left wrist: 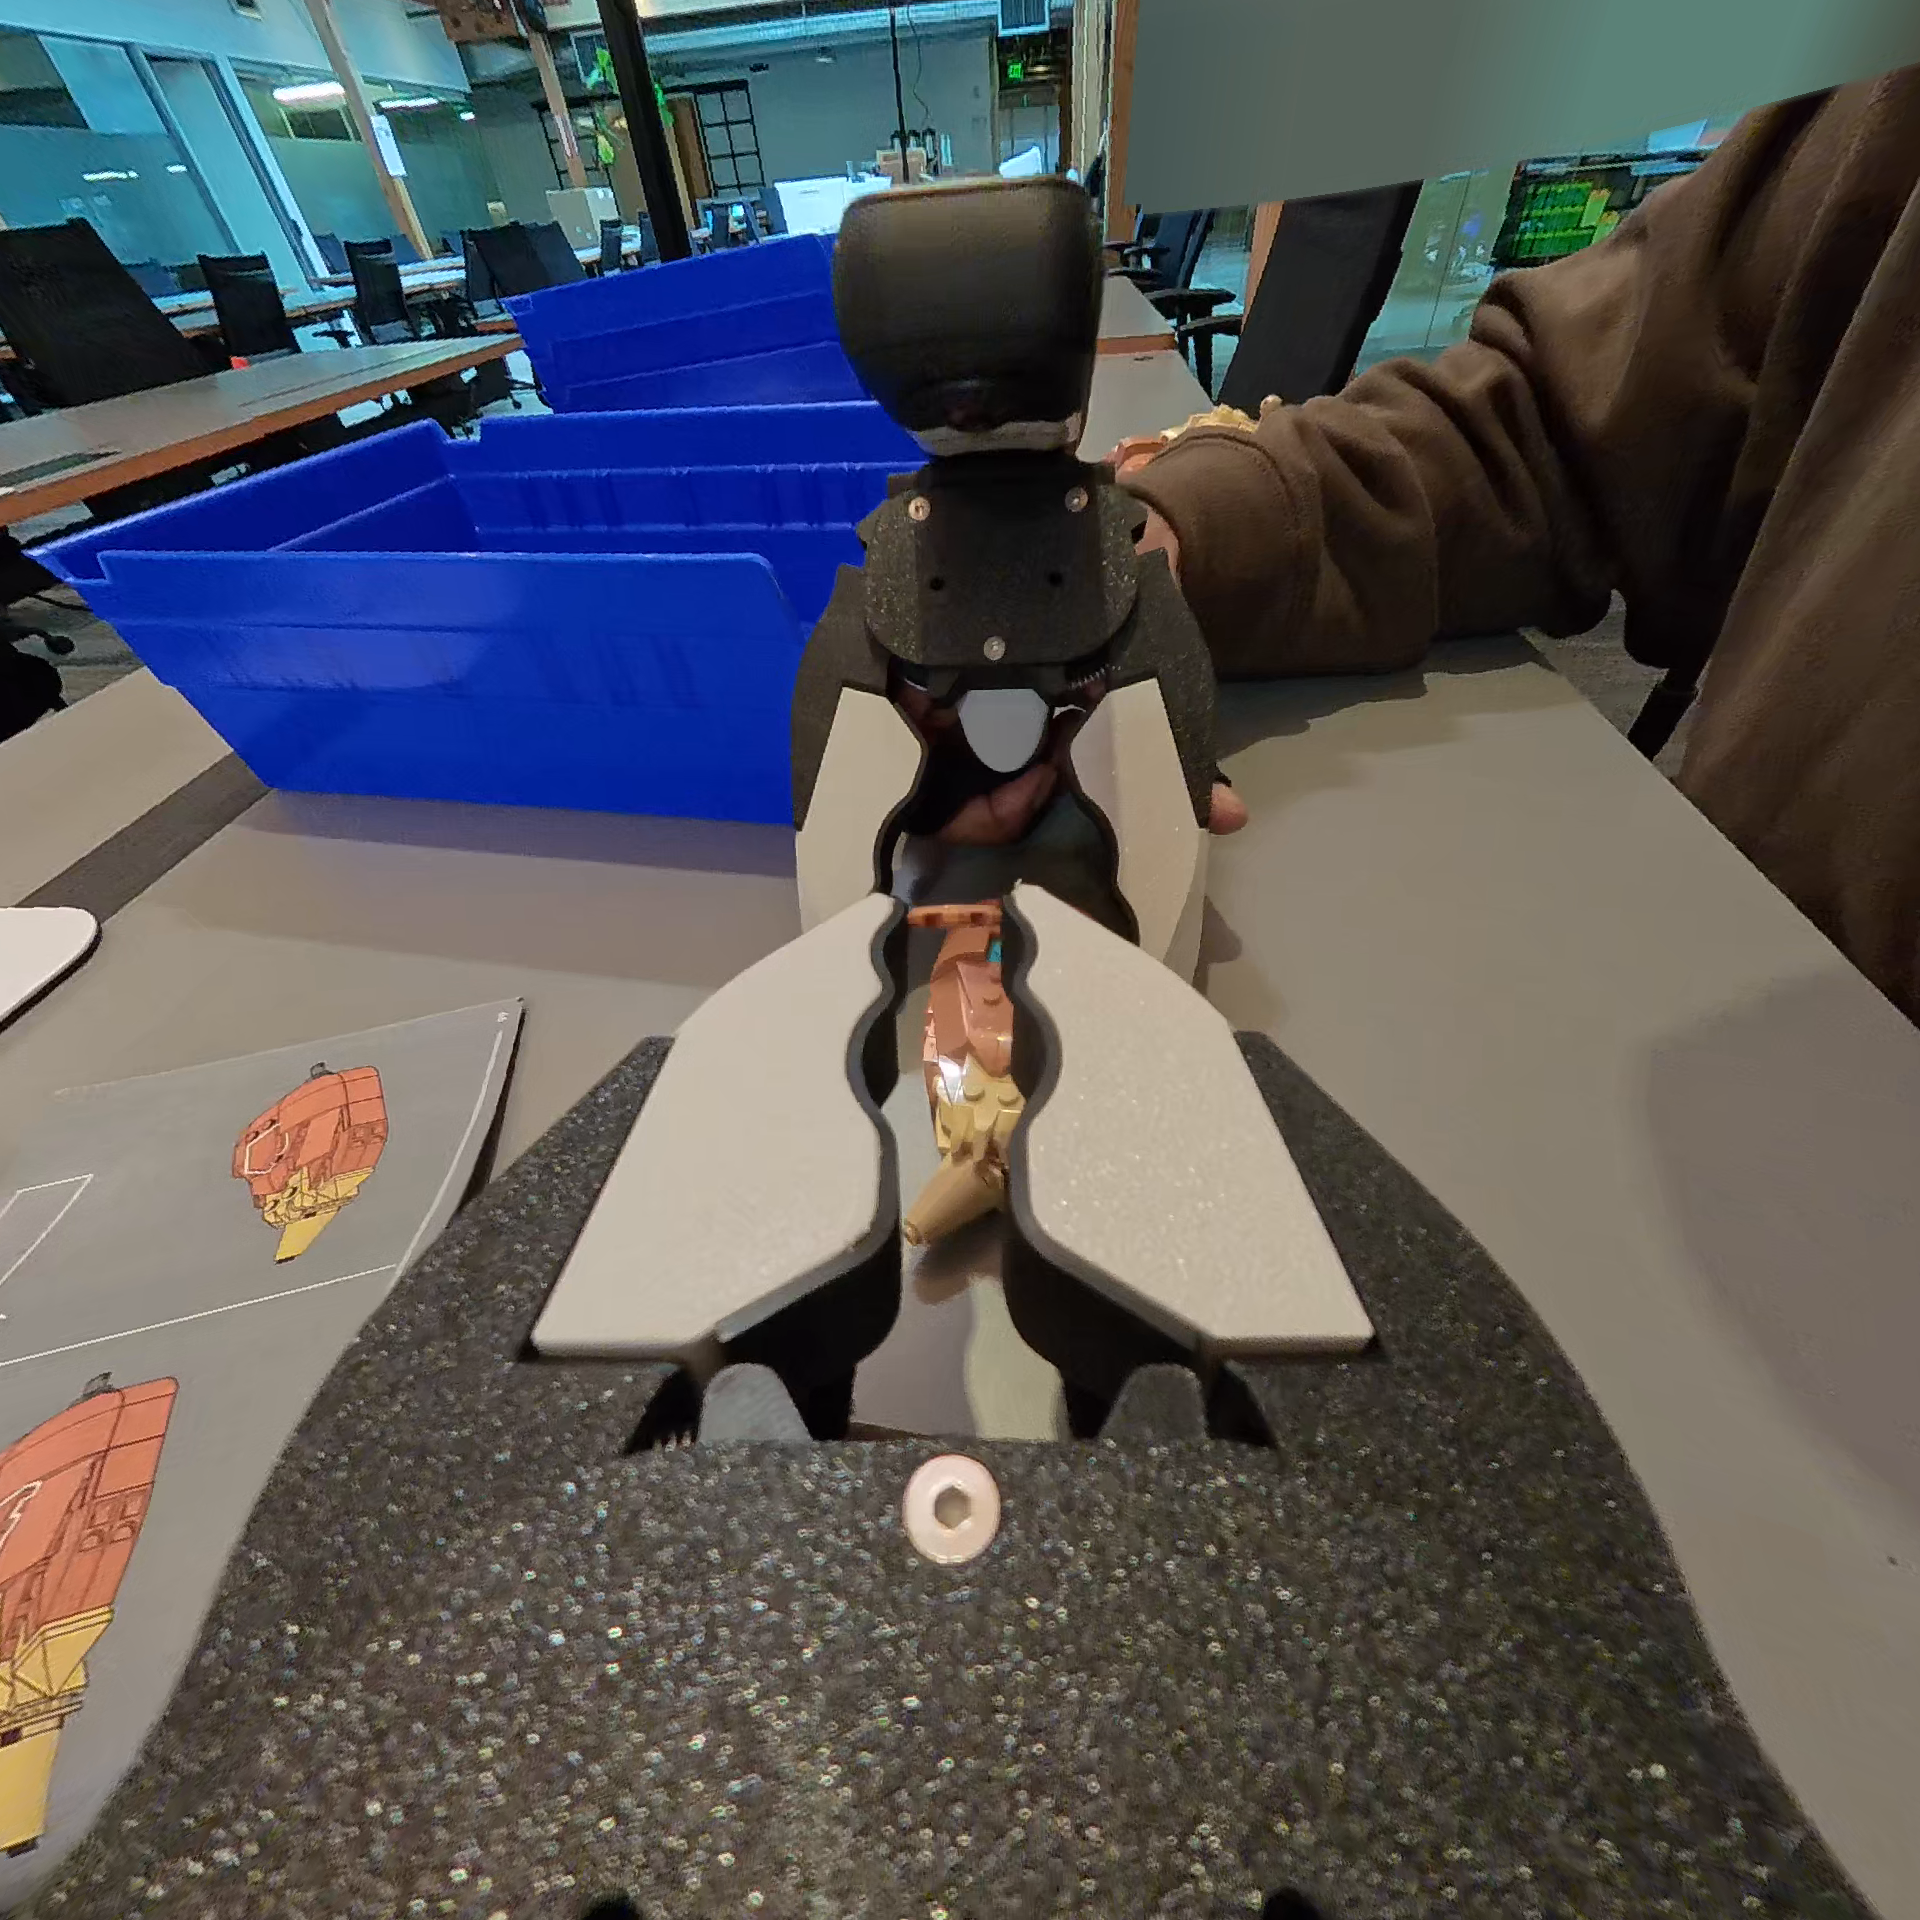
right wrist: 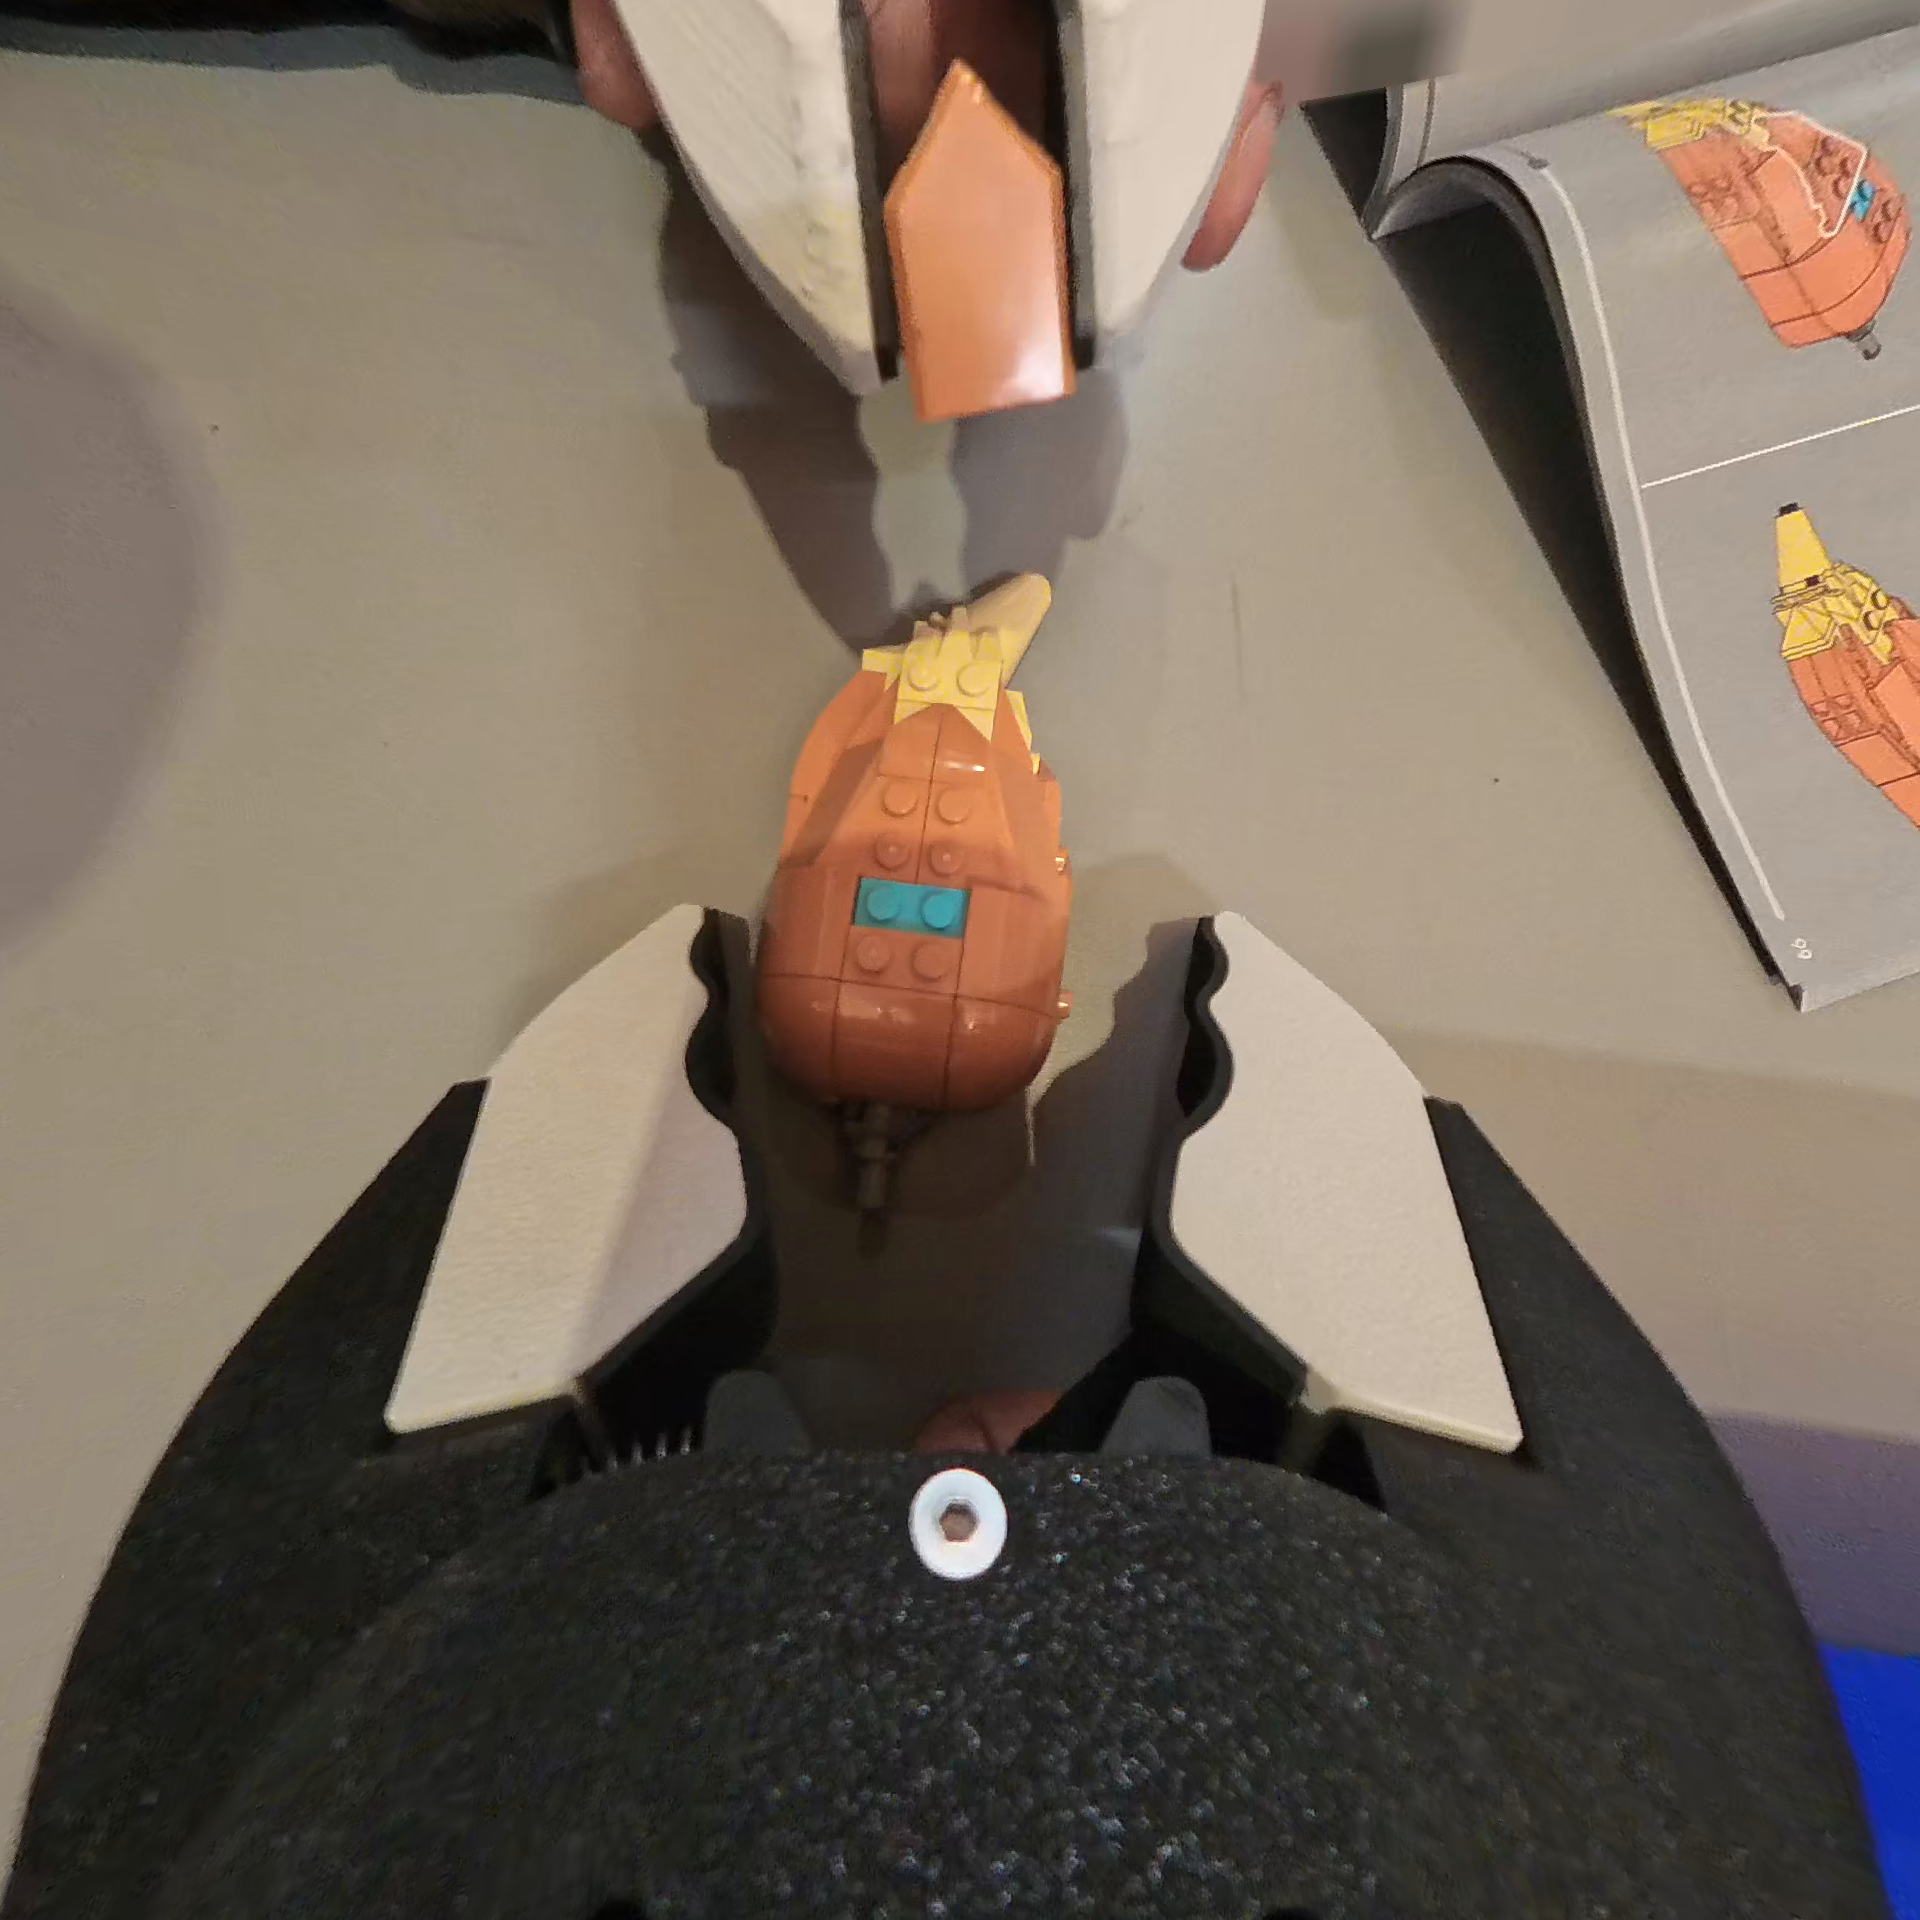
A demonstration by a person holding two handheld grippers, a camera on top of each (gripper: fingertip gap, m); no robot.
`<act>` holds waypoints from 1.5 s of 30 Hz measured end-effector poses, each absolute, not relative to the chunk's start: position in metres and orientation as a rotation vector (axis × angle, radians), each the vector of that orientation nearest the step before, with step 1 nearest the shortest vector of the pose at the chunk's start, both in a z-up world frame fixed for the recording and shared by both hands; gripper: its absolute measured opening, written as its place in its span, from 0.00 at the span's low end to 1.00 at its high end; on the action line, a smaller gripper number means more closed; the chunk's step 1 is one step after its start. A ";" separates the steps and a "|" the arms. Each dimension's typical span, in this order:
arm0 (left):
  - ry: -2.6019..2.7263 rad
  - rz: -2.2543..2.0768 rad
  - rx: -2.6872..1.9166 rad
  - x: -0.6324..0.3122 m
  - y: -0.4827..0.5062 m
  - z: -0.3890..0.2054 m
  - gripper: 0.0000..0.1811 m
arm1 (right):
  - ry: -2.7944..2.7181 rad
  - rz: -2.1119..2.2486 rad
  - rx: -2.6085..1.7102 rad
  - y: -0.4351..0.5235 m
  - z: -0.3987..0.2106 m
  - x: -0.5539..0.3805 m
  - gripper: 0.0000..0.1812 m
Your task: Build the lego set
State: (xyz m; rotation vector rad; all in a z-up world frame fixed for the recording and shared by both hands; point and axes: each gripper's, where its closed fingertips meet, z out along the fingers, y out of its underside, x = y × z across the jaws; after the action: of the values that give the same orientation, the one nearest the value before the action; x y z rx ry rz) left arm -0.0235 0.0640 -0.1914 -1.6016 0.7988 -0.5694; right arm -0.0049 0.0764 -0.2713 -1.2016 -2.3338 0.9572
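A brown-orange lego model with a tan pointed end and a teal plate on top lies on the grey table. My right gripper is open around its rounded end; the model sits close to the left finger, with a gap on the other side. My left gripper is shut on a flat orange pointed piece and holds it above the table, beyond the model's tan tip. In the left wrist view my left gripper faces the right gripper, with the model below between the fingers.
An open instruction booklet lies left of the left gripper and also shows in the right wrist view. Blue bins stand at the back left. A white object sits at the left edge. A brown sleeve reaches in from the right. There is about 8 centimetres between the tips of the two grippers.
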 end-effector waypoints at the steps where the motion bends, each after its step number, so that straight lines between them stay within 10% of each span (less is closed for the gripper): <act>1: 0.806 -0.567 -1.611 -0.023 0.064 -0.193 0.09 | -2.332 0.959 -1.204 0.077 -0.271 -0.005 0.47; 45: 0.848 -0.621 -1.591 -0.007 0.056 -0.184 0.09 | -2.162 1.066 -1.141 0.060 -0.248 -0.024 0.31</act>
State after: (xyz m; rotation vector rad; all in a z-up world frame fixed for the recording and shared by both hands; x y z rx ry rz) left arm -0.0071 0.0558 -0.1836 -1.5911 0.8477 -0.6206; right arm -0.0236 0.0598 -0.2485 -1.1406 -2.1622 1.0657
